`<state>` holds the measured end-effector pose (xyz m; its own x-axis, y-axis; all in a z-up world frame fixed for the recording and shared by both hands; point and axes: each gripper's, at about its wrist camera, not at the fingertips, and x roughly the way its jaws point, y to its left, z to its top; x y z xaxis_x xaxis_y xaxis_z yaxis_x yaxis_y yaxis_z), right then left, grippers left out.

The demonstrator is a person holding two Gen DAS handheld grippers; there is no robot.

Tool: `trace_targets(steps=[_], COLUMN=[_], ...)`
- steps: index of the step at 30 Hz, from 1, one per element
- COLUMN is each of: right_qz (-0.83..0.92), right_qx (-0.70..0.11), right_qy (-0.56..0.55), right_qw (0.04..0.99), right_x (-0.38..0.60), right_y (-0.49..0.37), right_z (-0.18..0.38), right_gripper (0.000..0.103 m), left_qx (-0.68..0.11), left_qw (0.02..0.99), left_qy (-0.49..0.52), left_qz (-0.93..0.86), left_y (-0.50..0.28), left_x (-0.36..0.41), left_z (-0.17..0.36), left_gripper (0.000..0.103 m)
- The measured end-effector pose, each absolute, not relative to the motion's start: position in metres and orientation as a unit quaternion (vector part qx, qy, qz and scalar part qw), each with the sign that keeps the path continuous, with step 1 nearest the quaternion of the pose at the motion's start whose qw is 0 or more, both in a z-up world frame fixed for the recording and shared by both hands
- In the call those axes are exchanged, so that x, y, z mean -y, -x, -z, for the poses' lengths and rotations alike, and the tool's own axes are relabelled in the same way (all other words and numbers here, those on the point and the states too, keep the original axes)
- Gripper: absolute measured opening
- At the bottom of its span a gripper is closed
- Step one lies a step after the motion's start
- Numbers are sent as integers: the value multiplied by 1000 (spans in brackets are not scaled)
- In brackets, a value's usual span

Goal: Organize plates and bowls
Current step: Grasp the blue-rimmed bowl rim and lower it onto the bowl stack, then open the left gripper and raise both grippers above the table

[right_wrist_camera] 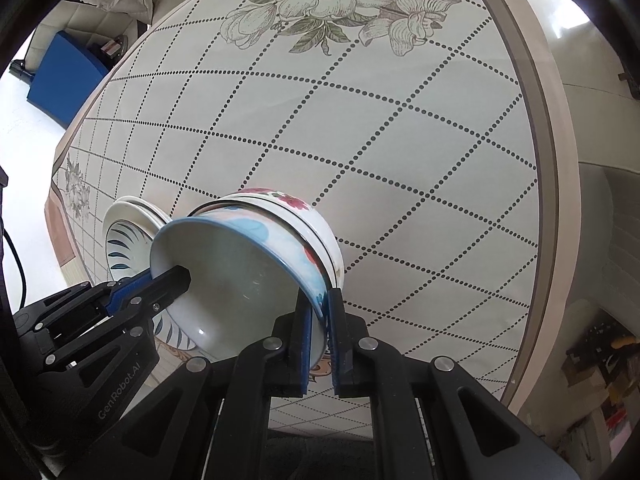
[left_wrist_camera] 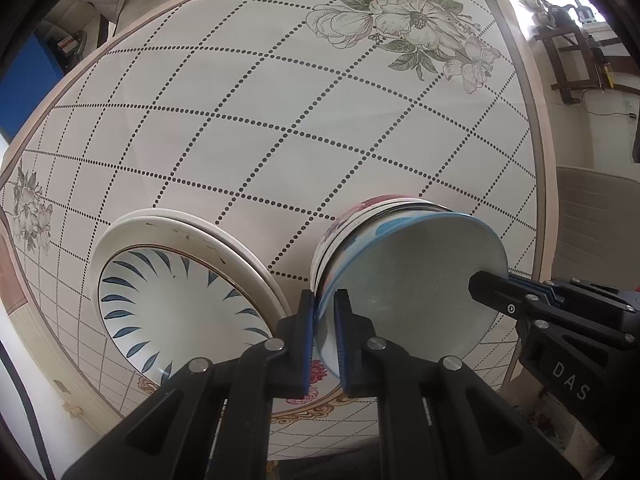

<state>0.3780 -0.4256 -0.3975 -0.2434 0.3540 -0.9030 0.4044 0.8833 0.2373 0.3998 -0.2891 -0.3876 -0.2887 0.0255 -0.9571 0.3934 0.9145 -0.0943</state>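
Observation:
A blue-rimmed bowl [left_wrist_camera: 408, 292] sits nested on top of a stack of floral bowls [left_wrist_camera: 360, 216] on the table. My left gripper [left_wrist_camera: 325, 312] is shut on the bowl's left rim. My right gripper [right_wrist_camera: 318, 320] is shut on the opposite rim of the same bowl [right_wrist_camera: 240, 280]; its fingers [left_wrist_camera: 496, 288] show in the left wrist view. The floral bowls beneath also show in the right wrist view [right_wrist_camera: 312, 220]. A stack of plates [left_wrist_camera: 176, 300], the top one with blue leaf strokes, lies just left of the bowls, and appears in the right wrist view [right_wrist_camera: 124, 240].
The table [left_wrist_camera: 280, 120] wears a white cloth with a dotted diamond grid and flower prints [left_wrist_camera: 404, 20]. Its edge curves close on the right [right_wrist_camera: 552, 160]. A blue cabinet [right_wrist_camera: 64, 72] and chairs stand beyond the table.

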Motion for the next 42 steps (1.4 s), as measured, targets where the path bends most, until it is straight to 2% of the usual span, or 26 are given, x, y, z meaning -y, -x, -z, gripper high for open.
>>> trace_targets(steps=[16,29,30,31,32,34,36,37,38,40,42], right_qz=[10,11,14,18,20,20,16,15,18,24,37], right_qx=[-781,-729,-723,-717,-710,-695,-680,-675,-670,-657,-645], right_qy=[-240,-154,-143,-133,-124,-115,-116,-120,-117,-102,-82], right_qw=[577,667,675,684,693,710,724,728,733,746,758], right_x=[434,416,413,412,410,407,406,405,403,399,395], right_y=[-375,-323,-317,-310,-303,-289,-277,-270,-265,-255,-246], right_z=[384,327,322,317,311,299,288,282,277,267,257], right_gripper=[10,12,19,31,39,79,87,87,87,89,100], left_qx=[-780,-671,-663,-657,-653,-643,-628,-621,-614,-598,-578], left_qw=[598,728,736,742,745,753,765,772,777,789,803], left_qy=[-102,-88,-88,-89,-89,-84,-89,-91,-89,-94,-98], left_qz=[152,103,101,100,102,108,106,106,109,109,103], left_y=[-398,-351,-344,-337,-331,-318,-305,-299,-294,-286,-278], left_x=[275,242,239,237,236,233,232,232,232,232,230], left_z=[365,285,280,277,274,269,262,258,253,243,231], left_gripper=[9,14,16,20,25,34,39,48,64,82,83])
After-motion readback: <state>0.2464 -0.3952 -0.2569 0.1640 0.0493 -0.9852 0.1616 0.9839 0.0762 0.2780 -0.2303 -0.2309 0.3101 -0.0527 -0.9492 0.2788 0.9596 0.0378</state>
